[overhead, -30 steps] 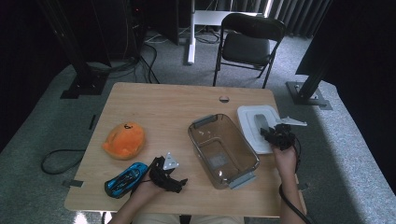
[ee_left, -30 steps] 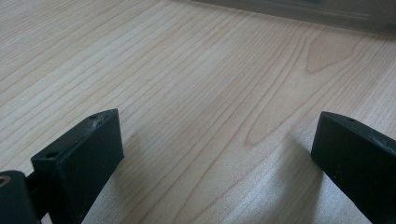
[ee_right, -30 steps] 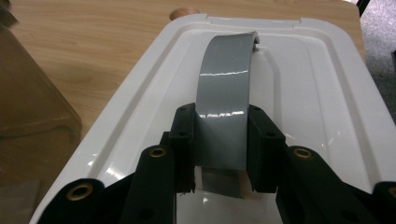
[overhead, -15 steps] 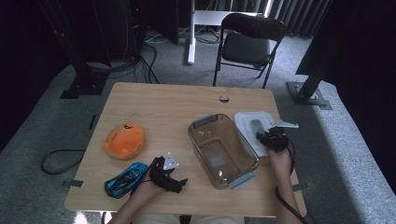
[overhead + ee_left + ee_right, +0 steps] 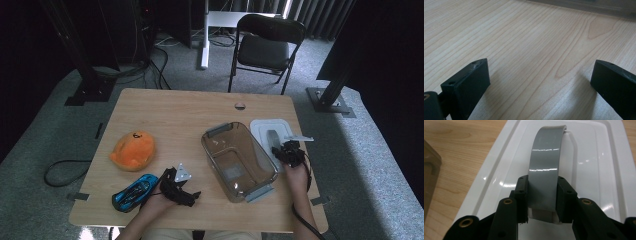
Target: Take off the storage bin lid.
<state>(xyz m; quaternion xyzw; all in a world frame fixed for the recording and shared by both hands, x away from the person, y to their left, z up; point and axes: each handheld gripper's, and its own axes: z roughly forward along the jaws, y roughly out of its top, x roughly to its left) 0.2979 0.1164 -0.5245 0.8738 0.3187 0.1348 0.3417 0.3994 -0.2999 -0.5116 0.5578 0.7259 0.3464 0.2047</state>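
On the table's right: right gripper (image 5: pixel 541 195) pinching white plastic lid's (image 5: pixel 599 170) grey arched handle (image 5: pixel 546 160); lift level, centre over clear brown tub (image 5: pixel 239 160); left gripper (image 5: pixel 541 82) spread, idle

Grey handle (image 5: pixel 545 167) near end hidden btwn right gripper (image 5: pixel 541 195) pads.

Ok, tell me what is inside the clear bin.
The clear bin holds no objects; a pale label patch shows at its bottom, with the table's wood visible through it. Whether that patch is inside or underneath cannot be told.
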